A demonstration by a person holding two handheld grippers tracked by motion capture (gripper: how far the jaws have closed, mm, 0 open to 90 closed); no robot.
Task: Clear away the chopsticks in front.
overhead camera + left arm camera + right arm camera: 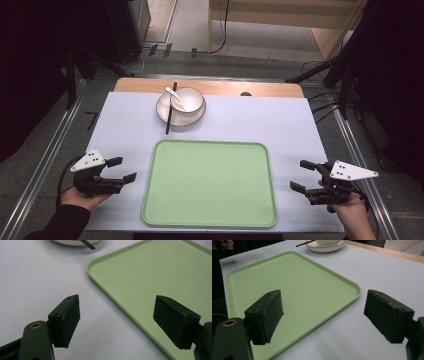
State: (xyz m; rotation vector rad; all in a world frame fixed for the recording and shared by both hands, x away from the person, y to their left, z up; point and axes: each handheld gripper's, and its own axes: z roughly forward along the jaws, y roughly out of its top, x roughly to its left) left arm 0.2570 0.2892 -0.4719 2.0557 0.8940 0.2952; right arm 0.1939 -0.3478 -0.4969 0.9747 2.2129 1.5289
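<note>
The left hand-held gripper (122, 169) is held with its jaws wide apart and nothing between them; the right hand-held gripper (301, 175) is likewise opened and empty. Between the two, the green tray (210, 220) is laid on the bench (280, 120). Beyond the tray, well apart from both, a bowl (192, 102) with a spoon (173, 94) is seen on a plate (162, 111), with chopsticks (169, 122) across it.
</note>
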